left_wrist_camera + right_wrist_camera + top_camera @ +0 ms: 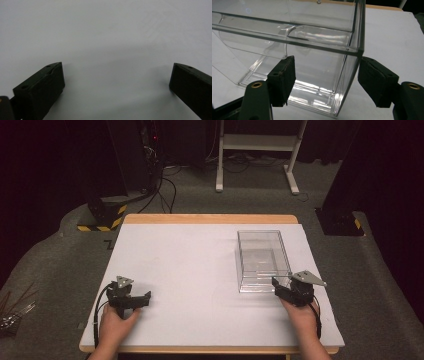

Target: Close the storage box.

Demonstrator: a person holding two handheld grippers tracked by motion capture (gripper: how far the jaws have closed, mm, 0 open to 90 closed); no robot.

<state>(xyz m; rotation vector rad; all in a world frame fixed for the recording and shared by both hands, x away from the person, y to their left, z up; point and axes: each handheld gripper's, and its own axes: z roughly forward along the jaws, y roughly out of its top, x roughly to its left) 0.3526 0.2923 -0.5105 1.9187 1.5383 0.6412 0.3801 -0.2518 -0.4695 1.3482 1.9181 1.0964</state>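
Observation:
A clear plastic box point(262, 260) with no lid stands on the right half of the white table top point(190, 265). My right gripper point(289, 289) is at the box's near right corner. In the right gripper view the clear box point(317, 37) looms close and my right gripper point(325, 65) is open. One of its jaws is in front of the near wall and the other is outside the side wall, so the corner lies between them. My left gripper point(134, 298) rests near the front left. It stands open point(116, 72) over bare white surface with nothing between its jaws.
The wooden table edge point(210, 219) runs along the far side. Beyond it on the grey carpet are a white desk frame point(257, 150), cables point(165, 185) and black stands with yellow-black striped feet point(102, 217). Loose rods point(15, 307) lie on the floor at the left.

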